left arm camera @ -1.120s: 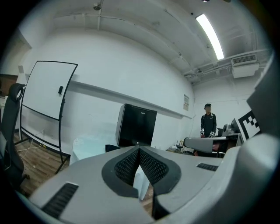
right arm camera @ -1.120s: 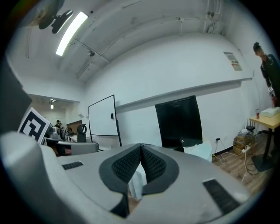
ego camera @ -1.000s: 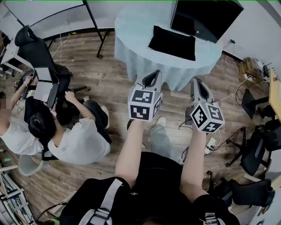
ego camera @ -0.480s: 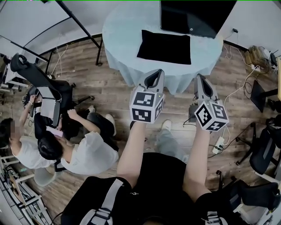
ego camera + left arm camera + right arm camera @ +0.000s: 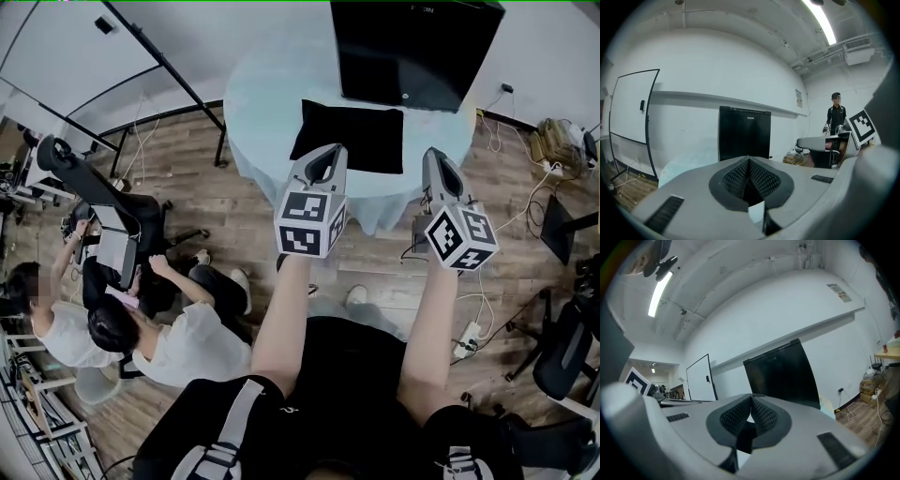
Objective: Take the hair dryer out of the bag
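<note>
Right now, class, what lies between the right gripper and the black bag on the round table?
In the head view, only a bare strip of pale blue tablecloth separates the shut, empty right gripper from the black bag.

A round table [image 5: 267, 103] draped in pale cloth stands on a wood floor [image 5: 239, 220], with a black screen [image 5: 412, 47] upright at its far edge. To its left, two people [image 5: 192, 342] sit near a black chair [image 5: 89, 178]. What looks like a power strip [image 5: 466, 339] lies on the floor to the right, among cables.

White walls [image 5: 717, 70] enclose a wood floor [image 5: 375, 267], round clothed table [image 5: 258, 112] and whiteboard [image 5: 628, 117].
</note>
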